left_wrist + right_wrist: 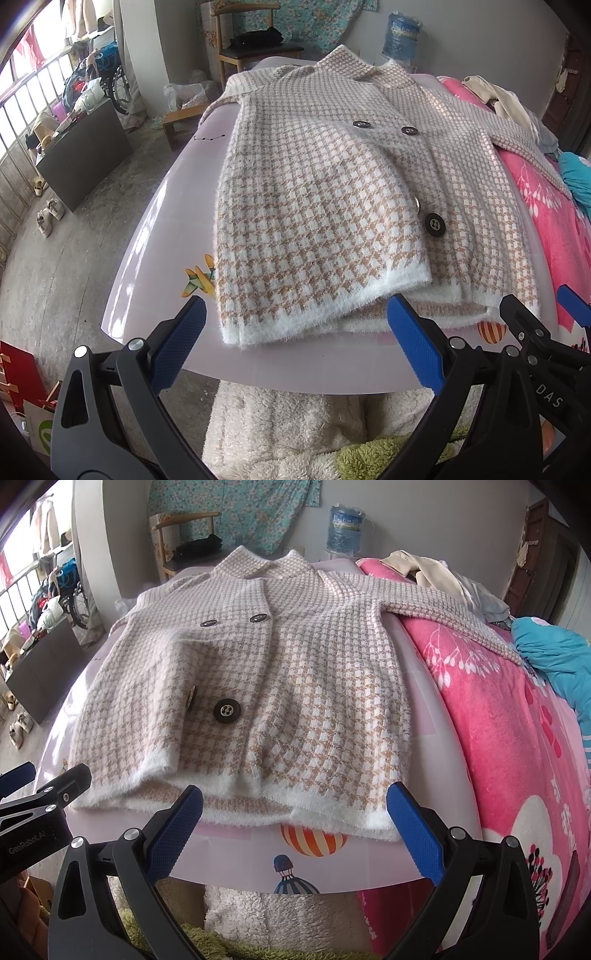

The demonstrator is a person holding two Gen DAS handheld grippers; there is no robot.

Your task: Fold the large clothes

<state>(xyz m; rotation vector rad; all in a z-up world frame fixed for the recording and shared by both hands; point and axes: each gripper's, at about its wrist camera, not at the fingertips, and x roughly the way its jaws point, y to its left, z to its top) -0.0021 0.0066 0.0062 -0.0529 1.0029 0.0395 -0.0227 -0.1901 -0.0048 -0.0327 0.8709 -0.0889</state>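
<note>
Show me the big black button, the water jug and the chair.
big black button [225,710], right wrist view, its centre.
water jug [345,530], right wrist view, middle of its blue body.
chair [255,55], left wrist view, front of its seat.

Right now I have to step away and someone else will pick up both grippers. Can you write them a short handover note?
Left gripper: open, empty, hovering at the near hem.
Right gripper: open, empty, also just short of the hem.
The houndstooth coat lies face up on the lilac table, collar away from you. Its left sleeve looks folded in already; the other sleeve trails off onto the pink blanket.
Done: coat spread, probably one side tucked.
Left: fold that sleeve in, then fold the body up from the hem.
</note>
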